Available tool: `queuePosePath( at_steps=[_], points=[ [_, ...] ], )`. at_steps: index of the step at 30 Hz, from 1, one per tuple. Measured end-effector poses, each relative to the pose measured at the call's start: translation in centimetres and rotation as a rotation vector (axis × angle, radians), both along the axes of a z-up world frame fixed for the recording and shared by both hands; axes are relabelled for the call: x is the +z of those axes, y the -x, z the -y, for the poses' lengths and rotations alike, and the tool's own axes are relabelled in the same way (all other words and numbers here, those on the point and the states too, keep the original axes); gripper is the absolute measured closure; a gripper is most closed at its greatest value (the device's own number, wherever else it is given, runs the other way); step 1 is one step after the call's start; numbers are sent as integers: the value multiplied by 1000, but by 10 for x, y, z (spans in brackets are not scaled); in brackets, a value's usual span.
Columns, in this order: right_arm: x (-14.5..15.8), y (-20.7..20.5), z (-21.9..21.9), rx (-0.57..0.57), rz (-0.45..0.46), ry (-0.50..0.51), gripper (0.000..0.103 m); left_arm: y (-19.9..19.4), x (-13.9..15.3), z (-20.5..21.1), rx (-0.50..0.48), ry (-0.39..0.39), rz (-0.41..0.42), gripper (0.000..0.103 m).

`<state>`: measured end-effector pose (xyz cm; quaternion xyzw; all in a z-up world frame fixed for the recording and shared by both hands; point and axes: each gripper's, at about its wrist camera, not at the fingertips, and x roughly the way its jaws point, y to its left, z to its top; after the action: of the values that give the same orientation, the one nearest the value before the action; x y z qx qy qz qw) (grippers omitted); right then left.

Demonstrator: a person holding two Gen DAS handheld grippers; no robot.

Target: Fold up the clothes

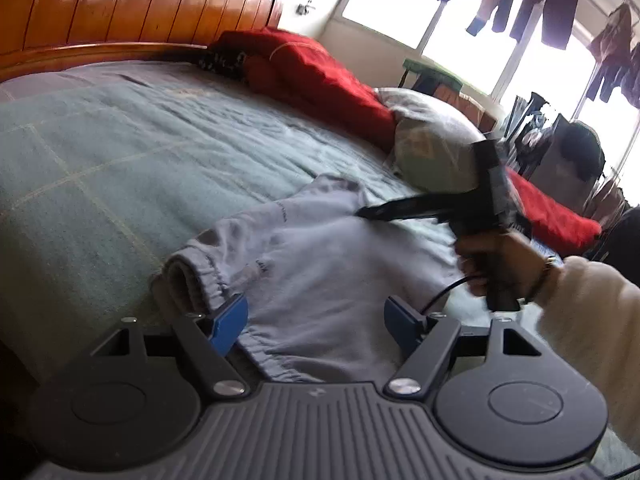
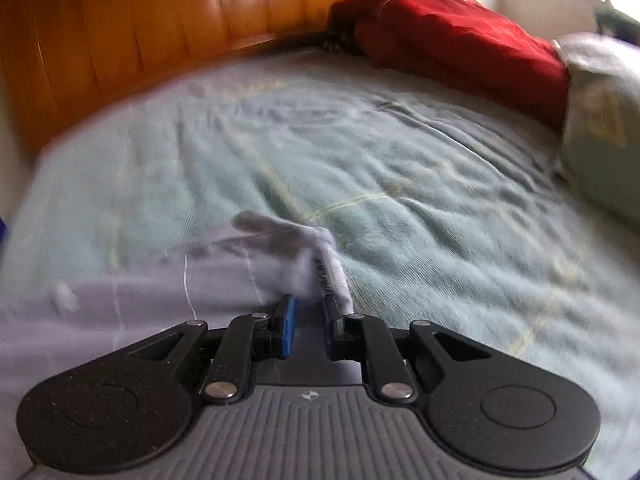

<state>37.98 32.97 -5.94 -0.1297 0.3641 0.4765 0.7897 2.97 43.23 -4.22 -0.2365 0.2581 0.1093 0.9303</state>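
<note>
Where bedspread (image 2: 400, 168) lies bare, garment (image 2: 280, 256) ends.

A bed takes up most of both views, covered by a pale green bedspread (image 1: 120, 140) crossed with thin yellowish lines and rumpled into soft creases. Along its far side runs a glossy wooden headboard (image 1: 140, 4) of upright orange-brown planks. At the far right of the bed lies a folded red blanket (image 1: 320, 76), with a dark patterned cloth (image 1: 224, 60) tucked just beside it against the headboard. Nearer, touching the blanket, sits a grey-and-green pillow (image 1: 432, 140). Beyond the bed, on the right, bright windows (image 1: 384, 0) glare white, and dark clothes (image 1: 552, 4) hang in a row in front of them.
</note>
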Motion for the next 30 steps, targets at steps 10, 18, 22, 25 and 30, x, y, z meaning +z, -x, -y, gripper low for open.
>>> queuePosePath(
  at_steps=[10,18,22,25,30],
  points=[
    [19,56,62,97,-115,-165,71,-80,47,-32,-134,-43,40,40],
    [2,80,79,129,-115,-297,64,-214,17,-95,-58,72,-106,65],
    [5,84,86,174,-89,-340,58,-237,-4,-93,-42,59,-175,66],
    [7,89,93,205,-70,-364,53,-244,-15,-90,-45,89,-191,67],
    [7,93,97,216,-64,-376,50,-251,-18,-62,-88,-76,-237,67]
  ],
)
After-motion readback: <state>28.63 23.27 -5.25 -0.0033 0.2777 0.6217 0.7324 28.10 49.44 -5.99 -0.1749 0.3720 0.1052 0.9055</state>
